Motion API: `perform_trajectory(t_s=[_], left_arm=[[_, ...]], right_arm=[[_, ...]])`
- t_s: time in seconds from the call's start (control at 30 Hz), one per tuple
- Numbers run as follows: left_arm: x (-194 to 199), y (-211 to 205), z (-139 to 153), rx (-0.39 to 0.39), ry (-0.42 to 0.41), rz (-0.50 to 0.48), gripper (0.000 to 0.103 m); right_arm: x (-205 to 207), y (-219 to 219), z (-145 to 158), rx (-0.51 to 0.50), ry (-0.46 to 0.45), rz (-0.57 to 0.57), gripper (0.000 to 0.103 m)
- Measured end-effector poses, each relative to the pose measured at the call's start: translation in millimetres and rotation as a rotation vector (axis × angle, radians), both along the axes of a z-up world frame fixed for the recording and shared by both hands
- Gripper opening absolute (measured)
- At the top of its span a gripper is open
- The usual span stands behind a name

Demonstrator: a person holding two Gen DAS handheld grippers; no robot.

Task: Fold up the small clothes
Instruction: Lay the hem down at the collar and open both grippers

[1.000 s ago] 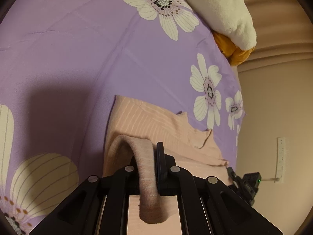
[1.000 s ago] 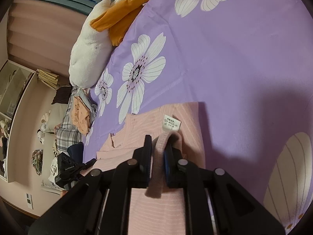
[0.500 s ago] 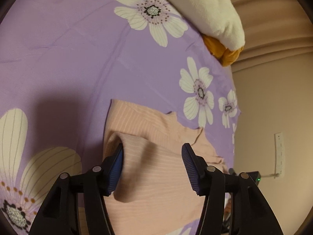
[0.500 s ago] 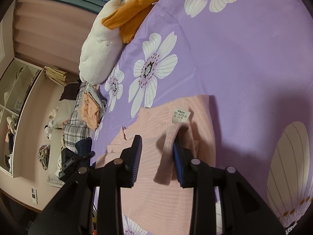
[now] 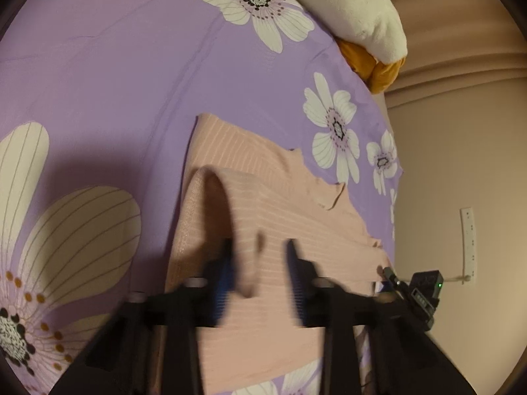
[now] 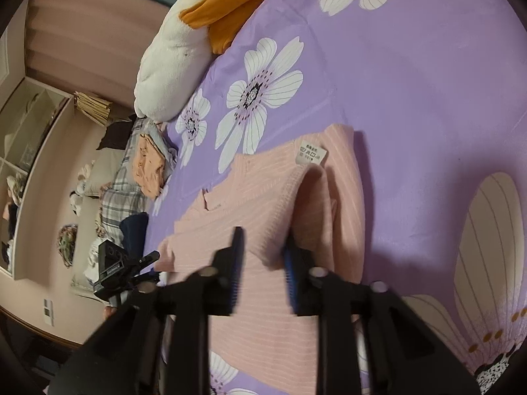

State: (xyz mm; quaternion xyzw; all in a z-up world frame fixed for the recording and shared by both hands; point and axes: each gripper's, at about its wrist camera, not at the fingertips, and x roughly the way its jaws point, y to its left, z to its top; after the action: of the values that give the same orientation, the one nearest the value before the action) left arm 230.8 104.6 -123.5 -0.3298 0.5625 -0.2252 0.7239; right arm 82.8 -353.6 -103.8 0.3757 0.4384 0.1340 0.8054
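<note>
While both pairs of jaws close with a gap still showing, neither pinches cloth: the left gripper [image 5: 260, 263] and right gripper [image 6: 263, 250] each straddle the folded-over edge of the pink top [image 5: 263, 177], which lies on the purple sheet [image 5: 115, 65], well short of the plush toy [image 5: 355, 3]. Risk: closing jaws may catch the loose hem and drag the fold open. The raised loop nearest the care label [image 6: 311, 154] could spring back unpressed.

Both wrist views angled down, close over shared pink garment [image 5: 263, 204]
</note>
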Motion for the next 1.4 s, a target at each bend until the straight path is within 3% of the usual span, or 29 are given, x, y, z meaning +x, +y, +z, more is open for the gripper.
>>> perform_trajectory(t_s=[0.13,0.33,0.57,0.63,0.77,0.9,0.97,1.03,1.07,1.27,1.4], left_arm=[[7,1,2,-0.041,-0.006,0.042,0.01],[39,9,0,-0.145,0.002,0.192,0.009],[75,11,-12,-0.134,0.042,0.286,0.009],[82,13,-19,-0.133,0.072,0.303,0.009],[88,14,-30,-0.119,0.104,0.31,0.009],[90,17,-34,-0.126,0.129,0.305,0.009],[90,20,-33,-0.113,0.138,0.309,0.017],[89,27,-29,-0.104,0.128,0.334,0.04],[88,31,-26,-0.106,0.121,0.349,0.044],[74,38,-8,-0.076,0.052,0.325,0.045],[46,27,5,0.0,-0.024,0.223,0.045]], right_arm=[[3,0,6,0.017,-0.037,-0.003,0.01],[28,-8,7,0.078,-0.042,-0.067,0.01],[70,-15,5,0.102,0.009,-0.126,0.014],[80,-16,2,0.097,0.031,-0.14,0.019],[91,-24,-4,0.098,0.049,-0.177,0.045],[93,-31,-6,0.085,0.053,-0.204,0.046],[87,-34,-3,0.075,0.044,-0.207,0.046],[79,-36,1,0.069,0.025,-0.203,0.046],[73,-37,4,0.06,0.018,-0.198,0.046],[38,-38,12,0.025,-0.009,-0.184,0.046],[8,-34,15,0.005,-0.024,-0.164,0.046]])
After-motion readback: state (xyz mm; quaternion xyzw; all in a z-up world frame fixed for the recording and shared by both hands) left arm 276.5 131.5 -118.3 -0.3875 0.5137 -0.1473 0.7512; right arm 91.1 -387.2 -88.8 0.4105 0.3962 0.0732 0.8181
